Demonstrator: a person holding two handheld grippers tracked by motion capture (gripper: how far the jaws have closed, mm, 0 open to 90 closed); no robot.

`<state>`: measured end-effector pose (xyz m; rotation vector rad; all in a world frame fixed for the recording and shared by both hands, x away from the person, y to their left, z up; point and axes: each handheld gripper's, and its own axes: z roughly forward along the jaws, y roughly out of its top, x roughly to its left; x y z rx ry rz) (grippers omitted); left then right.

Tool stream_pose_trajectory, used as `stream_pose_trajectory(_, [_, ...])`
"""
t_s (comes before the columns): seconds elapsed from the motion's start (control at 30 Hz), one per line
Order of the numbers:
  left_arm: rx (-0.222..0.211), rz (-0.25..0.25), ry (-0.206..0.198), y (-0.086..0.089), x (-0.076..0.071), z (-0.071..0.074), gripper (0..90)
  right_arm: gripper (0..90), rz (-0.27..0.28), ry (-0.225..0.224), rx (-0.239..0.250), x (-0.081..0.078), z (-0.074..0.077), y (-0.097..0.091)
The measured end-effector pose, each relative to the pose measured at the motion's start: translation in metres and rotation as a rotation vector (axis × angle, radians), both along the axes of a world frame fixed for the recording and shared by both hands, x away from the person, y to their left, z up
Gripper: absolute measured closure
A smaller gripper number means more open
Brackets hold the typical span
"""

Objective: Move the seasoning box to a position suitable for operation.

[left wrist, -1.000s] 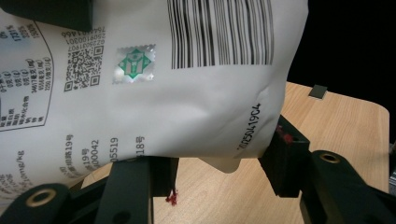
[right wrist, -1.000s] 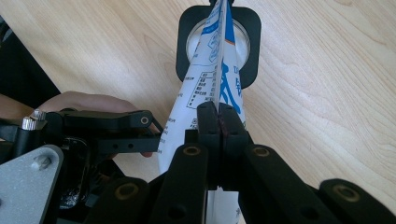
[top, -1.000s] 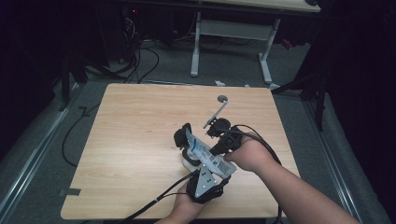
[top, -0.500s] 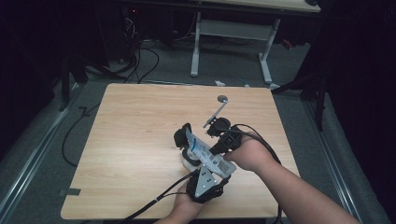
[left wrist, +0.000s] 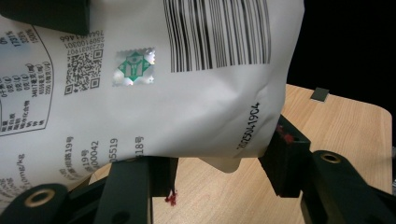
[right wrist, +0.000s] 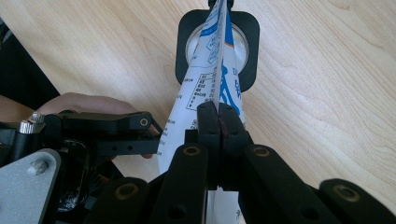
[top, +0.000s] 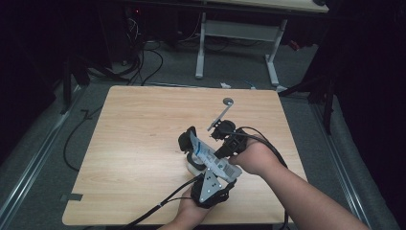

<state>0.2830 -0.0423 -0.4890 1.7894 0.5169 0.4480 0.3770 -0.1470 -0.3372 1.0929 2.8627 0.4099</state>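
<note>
A white pouch (top: 202, 149) with blue print and a barcode (left wrist: 187, 84) is held up over the table between both grippers. My left gripper (top: 200, 160) comes from the near edge, and its jaws clasp the pouch's lower body (left wrist: 219, 161). My right gripper (right wrist: 218, 116) reaches in from the right, shut tight on the pouch's thin edge (right wrist: 210, 79). Below the pouch's far end sits a black rounded-square container (right wrist: 184, 42) with a pale round inside, also seen as a black container (top: 186, 140) in the high view.
A slim metal spoon-like tool (top: 219, 116) with a round end lies on the wooden table (top: 143, 124) just beyond the grippers. Cables trail off the near edge. Past the far edge there are a desk frame (top: 201, 43) and floor cables.
</note>
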Motion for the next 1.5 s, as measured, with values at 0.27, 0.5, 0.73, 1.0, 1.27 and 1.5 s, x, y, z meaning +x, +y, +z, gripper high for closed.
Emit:
stream_pose_trajectory(0.27, [0.000,0.003,-0.001,0.0007,0.0001,0.0006,52.1,90.0,0.003,-0.006,-0.004,0.0006,0.0000,0.0018])
stream_pose_trajectory(0.5, [-0.003,0.002,-0.002,0.0001,0.0000,0.0007,52.1,90.0,0.001,-0.006,-0.002,0.0006,-0.0002,0.0012])
stream_pose_trajectory(0.73, [-0.002,0.001,-0.005,-0.0001,-0.0002,0.0014,52.2,90.0,-0.002,-0.002,0.000,0.0004,0.0004,0.0004])
stream_pose_trajectory(1.0, [0.001,0.001,-0.009,-0.0009,-0.0004,0.0026,52.3,90.0,-0.002,-0.001,-0.002,0.0009,0.0013,-0.0009])
stream_pose_trajectory(1.27, [0.001,0.004,-0.010,-0.0005,0.0004,0.0039,52.4,90.0,0.002,-0.007,0.003,0.0021,0.0018,-0.0005])
stream_pose_trajectory(1.5, [-0.005,0.003,-0.009,-0.0012,0.0002,0.0045,52.4,90.0,0.000,-0.006,0.002,0.0024,0.0021,-0.0008])
